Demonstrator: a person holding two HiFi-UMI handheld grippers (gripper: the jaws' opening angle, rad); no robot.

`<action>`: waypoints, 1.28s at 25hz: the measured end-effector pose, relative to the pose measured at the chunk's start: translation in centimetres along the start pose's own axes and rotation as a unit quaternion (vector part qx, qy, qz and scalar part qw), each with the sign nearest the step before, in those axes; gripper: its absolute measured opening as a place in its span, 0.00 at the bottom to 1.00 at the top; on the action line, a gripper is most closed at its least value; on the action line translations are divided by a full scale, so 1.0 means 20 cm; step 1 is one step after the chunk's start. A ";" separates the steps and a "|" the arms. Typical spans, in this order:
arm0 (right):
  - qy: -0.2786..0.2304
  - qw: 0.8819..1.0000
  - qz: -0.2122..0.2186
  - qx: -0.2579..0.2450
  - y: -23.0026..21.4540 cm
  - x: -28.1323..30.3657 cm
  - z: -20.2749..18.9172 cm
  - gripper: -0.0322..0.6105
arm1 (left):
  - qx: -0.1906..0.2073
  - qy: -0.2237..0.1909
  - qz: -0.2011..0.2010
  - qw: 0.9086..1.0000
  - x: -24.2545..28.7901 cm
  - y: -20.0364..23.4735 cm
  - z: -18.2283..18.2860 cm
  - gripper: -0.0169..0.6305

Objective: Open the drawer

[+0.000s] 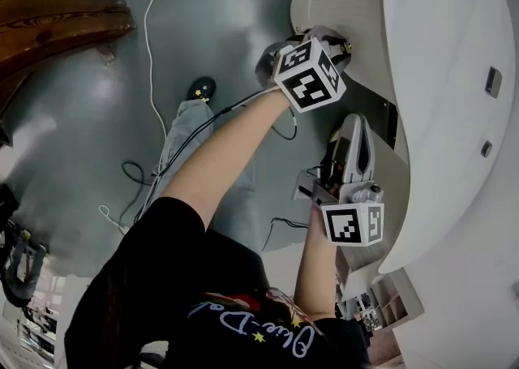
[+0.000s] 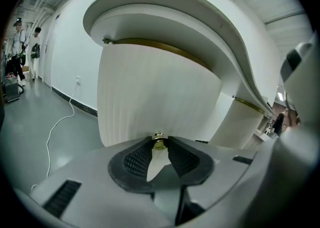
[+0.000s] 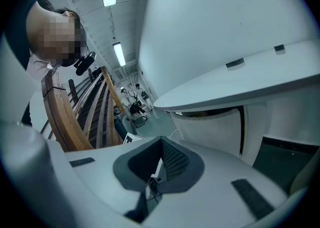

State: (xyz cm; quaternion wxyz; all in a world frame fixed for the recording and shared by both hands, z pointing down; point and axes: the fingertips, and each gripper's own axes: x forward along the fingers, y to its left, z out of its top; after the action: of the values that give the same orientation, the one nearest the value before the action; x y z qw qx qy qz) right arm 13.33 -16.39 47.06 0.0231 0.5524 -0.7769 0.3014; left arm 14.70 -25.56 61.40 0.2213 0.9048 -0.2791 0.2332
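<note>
i have my left gripper [image 2: 159, 141] clamped on the small round brass knob [image 2: 159, 145] of the curved white ribbed drawer [image 2: 150, 96]; my right gripper [image 3: 161, 142] has its jaws pressed together, empty.

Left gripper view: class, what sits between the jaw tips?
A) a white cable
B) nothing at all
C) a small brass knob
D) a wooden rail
C: the small brass knob on the ribbed white drawer front sits pinched between the pads of the left gripper.
</note>
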 end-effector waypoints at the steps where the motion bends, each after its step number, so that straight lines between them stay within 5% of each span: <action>1: 0.000 1.000 0.001 0.000 0.01 0.01 0.00 0.05 | 0.001 0.002 0.000 1.000 -0.01 0.00 0.00 0.18; 32: -0.030 0.999 -0.035 0.013 0.23 0.04 0.00 0.05 | 0.002 0.030 -0.033 0.999 -0.28 -0.02 -0.21 0.18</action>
State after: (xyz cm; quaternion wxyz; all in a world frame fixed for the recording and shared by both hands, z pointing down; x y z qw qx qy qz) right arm 8.94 -16.11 45.33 0.0027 0.5885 -0.7533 0.2938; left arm 9.58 -20.86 61.60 0.2354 0.9065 -0.2423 0.2531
